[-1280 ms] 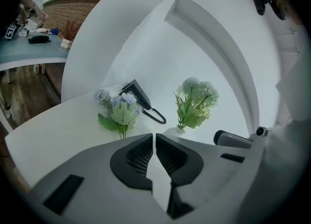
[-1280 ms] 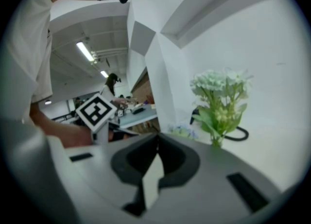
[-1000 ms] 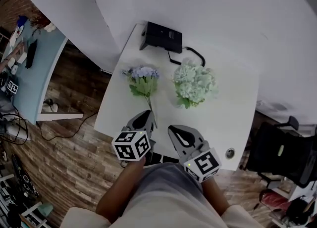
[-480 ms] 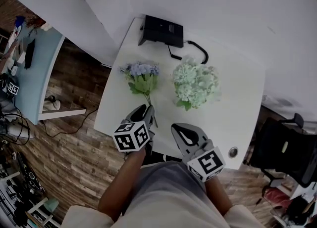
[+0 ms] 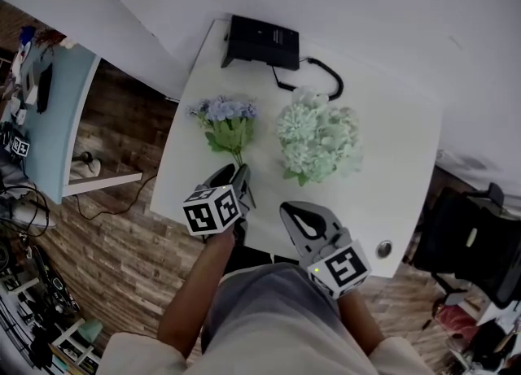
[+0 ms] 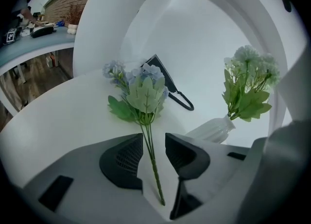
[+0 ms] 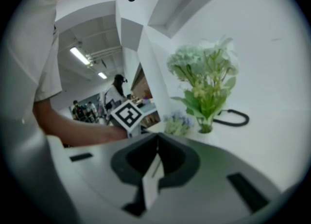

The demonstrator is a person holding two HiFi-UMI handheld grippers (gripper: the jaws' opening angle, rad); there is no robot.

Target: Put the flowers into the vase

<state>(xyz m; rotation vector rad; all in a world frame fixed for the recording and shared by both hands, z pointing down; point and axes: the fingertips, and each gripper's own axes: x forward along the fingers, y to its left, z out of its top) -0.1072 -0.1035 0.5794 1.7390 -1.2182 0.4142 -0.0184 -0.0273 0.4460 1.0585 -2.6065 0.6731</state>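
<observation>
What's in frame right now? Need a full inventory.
blue-purple artificial flower bunch: 1, blue heads, green leaves, lying on the table left of the vase
pale green artificial flower bunch: 1, pale green, standing in the vase
white ribbed vase: 1, white, on the table
black box-shaped device: 1, black, table's far edge
black looped cable: 1, black, beside the device
white table: 1, white, under all of these
light blue desk: 1, blue, far left
black chair: 1, black, right of the table
left claw: 1, grey, jaws have just been opening, blue bunch's stem between them, not gripped
right claw: 1, grey, shut, empty
</observation>
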